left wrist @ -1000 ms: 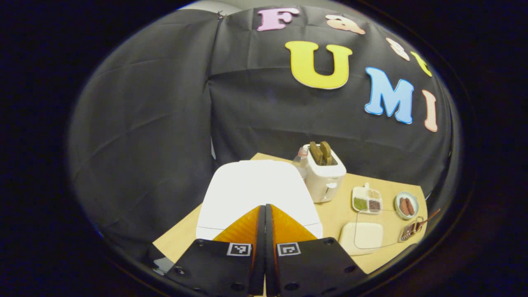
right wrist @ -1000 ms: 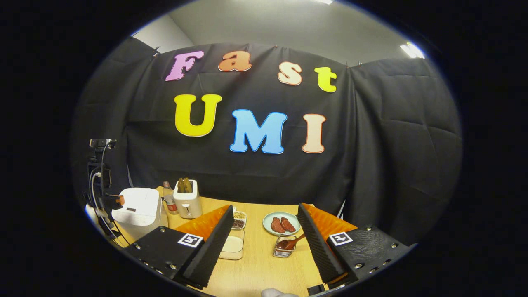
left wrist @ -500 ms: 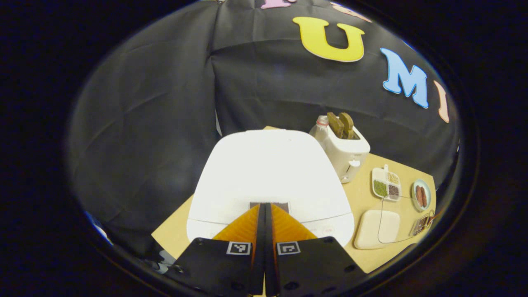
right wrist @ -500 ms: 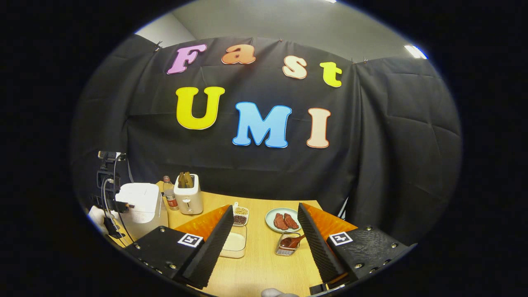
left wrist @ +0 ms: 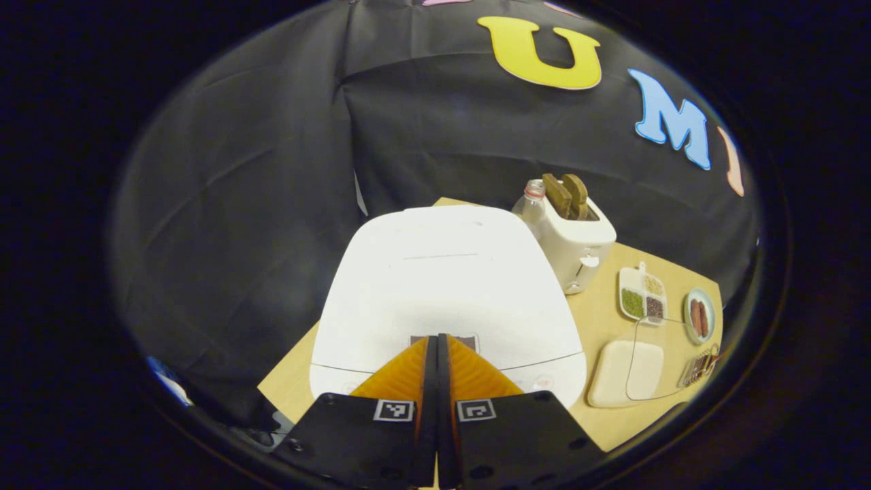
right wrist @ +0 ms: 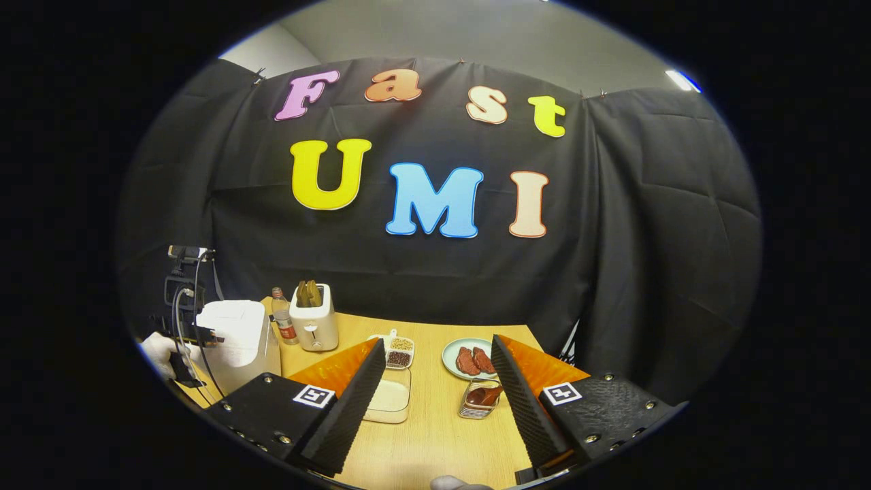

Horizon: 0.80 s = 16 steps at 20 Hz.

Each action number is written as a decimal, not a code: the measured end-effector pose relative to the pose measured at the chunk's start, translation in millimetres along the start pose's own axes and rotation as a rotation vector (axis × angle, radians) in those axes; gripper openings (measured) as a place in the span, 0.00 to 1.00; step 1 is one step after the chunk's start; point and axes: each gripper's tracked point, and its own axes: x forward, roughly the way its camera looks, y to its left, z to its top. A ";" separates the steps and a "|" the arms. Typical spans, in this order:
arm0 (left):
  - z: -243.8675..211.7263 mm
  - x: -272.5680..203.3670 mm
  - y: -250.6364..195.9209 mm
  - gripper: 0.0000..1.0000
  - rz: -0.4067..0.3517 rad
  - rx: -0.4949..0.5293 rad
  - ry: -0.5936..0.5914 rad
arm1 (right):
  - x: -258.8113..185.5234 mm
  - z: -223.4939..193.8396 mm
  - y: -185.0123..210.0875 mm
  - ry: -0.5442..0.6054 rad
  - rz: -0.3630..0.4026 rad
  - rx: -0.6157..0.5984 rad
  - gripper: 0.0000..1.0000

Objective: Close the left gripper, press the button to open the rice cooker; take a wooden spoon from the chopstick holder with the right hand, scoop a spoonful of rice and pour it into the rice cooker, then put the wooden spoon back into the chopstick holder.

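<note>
Left gripper (left wrist: 437, 340) advanced over rice cooker (left wrist: 442, 286) lid; closed tips now at dark button (left wrist: 444, 338).

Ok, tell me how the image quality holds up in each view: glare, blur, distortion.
Left gripper view: the rice cooker lid is overexposed, nearly featureless white; the table edge bows with fisheye distortion; little blur. Right gripper view: evenly lit and sharp, the ceiling light glares, and the small wooden spoon is hard to resolve.

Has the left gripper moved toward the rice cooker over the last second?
Yes. The left gripper, shut, has closed in on the rice cooker; its tips now meet the button.
</note>
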 end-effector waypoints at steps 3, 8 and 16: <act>0.3 0.6 0.2 0.09 -0.002 0.002 0.004 | -0.4 -2.7 1.0 0.008 0.010 0.007 0.95; -1.1 0.4 -1.2 0.10 -0.040 -0.021 0.006 | -2.8 -7.9 -0.5 0.018 0.016 0.027 0.95; 7.9 -2.4 1.9 0.08 -0.010 0.016 -0.052 | -10.1 -5.9 2.3 0.007 0.029 0.023 0.93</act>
